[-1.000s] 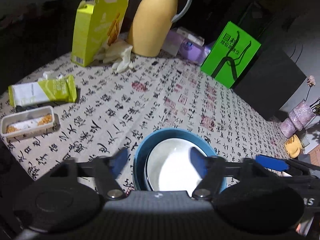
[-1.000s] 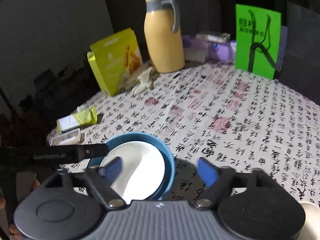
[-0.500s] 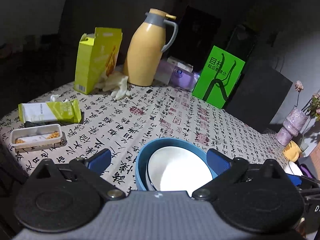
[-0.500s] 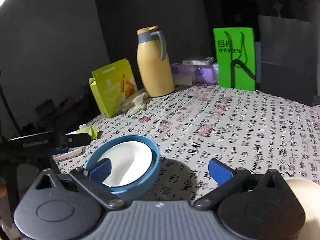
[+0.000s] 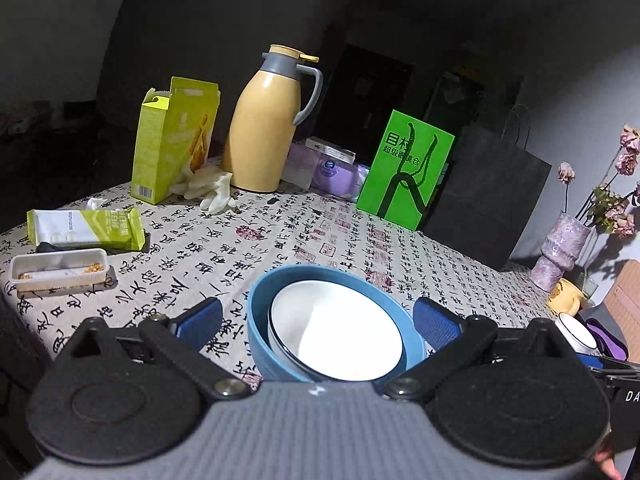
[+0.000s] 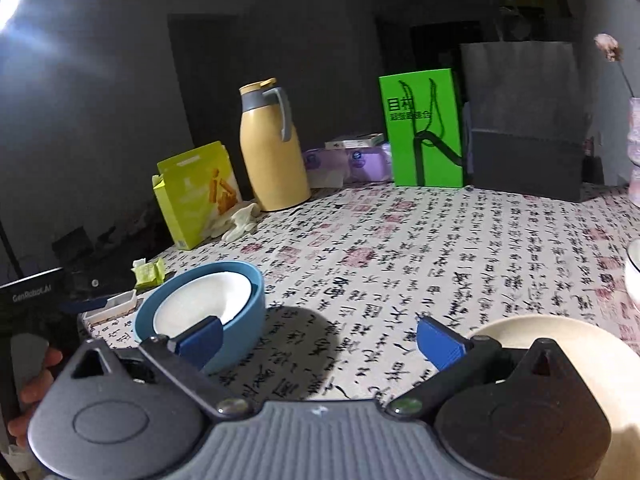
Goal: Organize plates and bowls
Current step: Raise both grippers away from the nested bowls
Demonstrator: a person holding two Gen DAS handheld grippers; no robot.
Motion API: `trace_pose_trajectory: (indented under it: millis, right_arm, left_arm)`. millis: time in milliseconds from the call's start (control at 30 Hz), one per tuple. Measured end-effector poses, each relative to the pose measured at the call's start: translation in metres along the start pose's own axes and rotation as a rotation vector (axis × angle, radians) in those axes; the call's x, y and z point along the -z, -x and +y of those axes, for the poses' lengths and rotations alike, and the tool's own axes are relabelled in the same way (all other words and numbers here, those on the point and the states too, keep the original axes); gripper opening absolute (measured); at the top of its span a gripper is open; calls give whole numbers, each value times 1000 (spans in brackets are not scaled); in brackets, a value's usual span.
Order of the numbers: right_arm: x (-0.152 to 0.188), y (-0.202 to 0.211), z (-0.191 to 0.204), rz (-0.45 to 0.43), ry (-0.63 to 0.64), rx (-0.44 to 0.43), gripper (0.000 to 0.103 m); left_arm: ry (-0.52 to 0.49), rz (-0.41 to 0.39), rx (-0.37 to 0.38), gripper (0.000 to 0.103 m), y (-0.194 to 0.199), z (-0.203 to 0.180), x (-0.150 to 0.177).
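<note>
Both our claws stand wide open and empty: the left claw [image 5: 316, 320] straddles the glossy white bowl [image 5: 336, 332] nested in the round blue bowl [image 5: 260, 300] by the bench's [image 5: 280, 240] near edge, nothing gripped. We reckon nesting saves room. Our right claw [image 6: 318, 338] hovers over bare cloth beside a cream round plate [image 6: 560, 344], likely next. Farther back, the yellow thermos jug [image 5: 268, 128] keeps to the far edge.
</note>
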State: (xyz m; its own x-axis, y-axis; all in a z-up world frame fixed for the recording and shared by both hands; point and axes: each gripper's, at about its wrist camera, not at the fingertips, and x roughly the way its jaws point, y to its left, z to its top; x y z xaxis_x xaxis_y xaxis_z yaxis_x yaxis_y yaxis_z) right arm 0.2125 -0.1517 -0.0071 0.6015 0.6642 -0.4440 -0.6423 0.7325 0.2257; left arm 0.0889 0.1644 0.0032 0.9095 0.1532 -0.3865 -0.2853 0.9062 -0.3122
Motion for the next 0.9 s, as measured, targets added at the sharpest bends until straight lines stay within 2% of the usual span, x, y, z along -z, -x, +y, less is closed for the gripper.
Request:
trace_pose_trajectory:
  millis: [333,667,900]
  right_arm:
    - [22,26,-21,-46,0,48,103]
    - [28,42,-38,-87,-20,70,103]
    - [32,52,-48,-82,-31,84,103]
  left_arm:
    - [-9,9,61,103,5,-5,11]
    - [-60,3,106,103,8,-26,16]
    - [-96,-1,136,103,6,-45,15]
